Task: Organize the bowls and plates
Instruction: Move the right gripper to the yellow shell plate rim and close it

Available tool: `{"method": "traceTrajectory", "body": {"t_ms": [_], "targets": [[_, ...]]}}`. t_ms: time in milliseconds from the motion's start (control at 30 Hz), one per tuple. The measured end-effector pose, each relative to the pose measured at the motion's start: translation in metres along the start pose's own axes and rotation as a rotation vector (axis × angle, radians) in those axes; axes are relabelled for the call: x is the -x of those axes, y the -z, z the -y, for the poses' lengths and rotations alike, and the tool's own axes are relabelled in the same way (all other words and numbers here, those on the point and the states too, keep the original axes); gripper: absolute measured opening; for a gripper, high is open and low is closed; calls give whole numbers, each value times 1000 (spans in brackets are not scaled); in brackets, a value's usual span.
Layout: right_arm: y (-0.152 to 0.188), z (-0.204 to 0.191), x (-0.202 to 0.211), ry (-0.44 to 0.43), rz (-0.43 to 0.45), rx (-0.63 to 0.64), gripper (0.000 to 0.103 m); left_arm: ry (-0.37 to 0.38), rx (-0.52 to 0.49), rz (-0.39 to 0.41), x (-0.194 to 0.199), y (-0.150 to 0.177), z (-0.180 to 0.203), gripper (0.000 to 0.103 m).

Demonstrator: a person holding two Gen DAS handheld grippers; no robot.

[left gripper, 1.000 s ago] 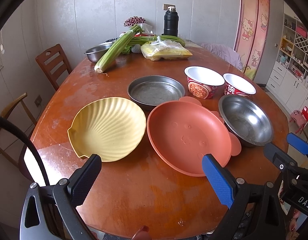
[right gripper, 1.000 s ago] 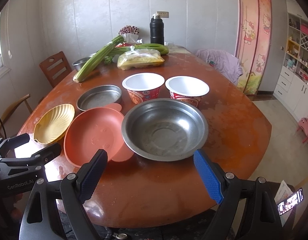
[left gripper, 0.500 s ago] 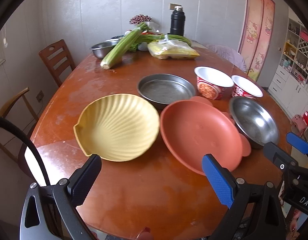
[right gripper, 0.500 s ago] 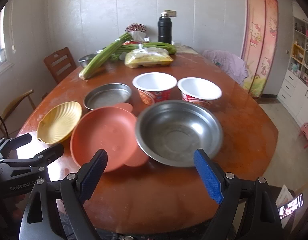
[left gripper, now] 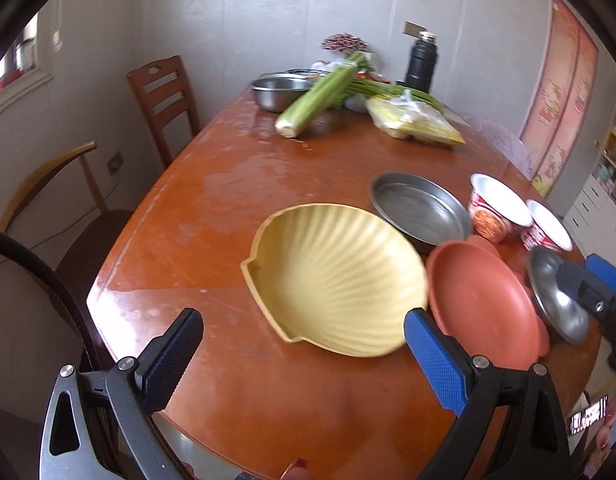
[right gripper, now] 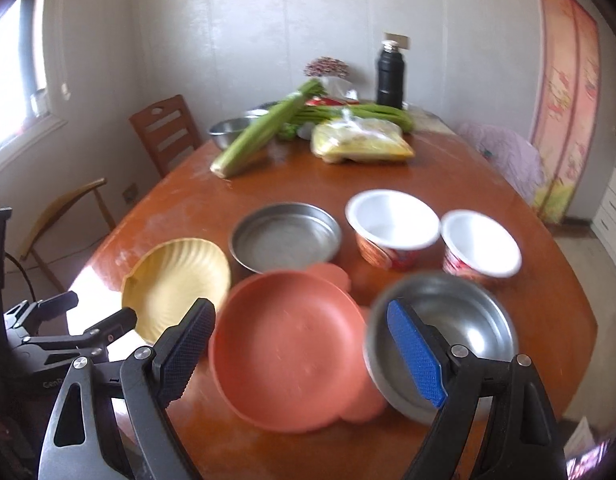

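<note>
A yellow shell-shaped plate [left gripper: 336, 280] lies on the brown table, just ahead of my open, empty left gripper [left gripper: 303, 360]. To its right lie an orange plate [left gripper: 484, 300], a flat steel pan [left gripper: 420, 208], a steel bowl [left gripper: 556, 300] and two white paper bowls [left gripper: 496, 212]. In the right wrist view my open, empty right gripper [right gripper: 299, 356] hovers over the orange plate [right gripper: 291, 352], with the steel bowl [right gripper: 460, 328] to the right, the yellow plate [right gripper: 175, 284] to the left, the steel pan [right gripper: 283, 236] and paper bowls [right gripper: 392, 220] behind.
At the far end lie celery [left gripper: 320, 96], a yellow bag [left gripper: 416, 124], a steel basin [left gripper: 279, 90] and a black flask [left gripper: 422, 60]. Wooden chairs [left gripper: 163, 100] stand at the left. The table's near edge [left gripper: 211, 440] is right below my left gripper.
Both grippers have swung left and moved forward. The left now faces the yellow plate; the right now faces the orange plate instead of the steel bowl. No dishes have moved.
</note>
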State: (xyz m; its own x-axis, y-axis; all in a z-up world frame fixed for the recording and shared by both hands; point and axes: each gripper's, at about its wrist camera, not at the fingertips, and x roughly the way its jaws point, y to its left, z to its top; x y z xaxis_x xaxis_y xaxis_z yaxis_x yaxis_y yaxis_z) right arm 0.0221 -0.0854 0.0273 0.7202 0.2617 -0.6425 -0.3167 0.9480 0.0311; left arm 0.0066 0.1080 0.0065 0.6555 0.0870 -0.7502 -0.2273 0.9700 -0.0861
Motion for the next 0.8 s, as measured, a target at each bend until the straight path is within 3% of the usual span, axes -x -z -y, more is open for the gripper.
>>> {"method": "traceTrajectory", "body": {"t_ms": [200, 333, 500, 800], "targets": [[-21, -30, -23, -115, -21, 85, 89, -19, 61, -32, -16, 0, -27, 101], [-26, -51, -44, -132, -44, 183, 89, -11, 70, -70, -28, 2, -34, 101], [-28, -61, -72, -157, -96, 216, 86, -9, 79, -96, -40, 4, -39, 101], [-33, -71, -111, -210, -180, 230, 68, -4, 87, -127, -56, 1, -42, 101]]}}
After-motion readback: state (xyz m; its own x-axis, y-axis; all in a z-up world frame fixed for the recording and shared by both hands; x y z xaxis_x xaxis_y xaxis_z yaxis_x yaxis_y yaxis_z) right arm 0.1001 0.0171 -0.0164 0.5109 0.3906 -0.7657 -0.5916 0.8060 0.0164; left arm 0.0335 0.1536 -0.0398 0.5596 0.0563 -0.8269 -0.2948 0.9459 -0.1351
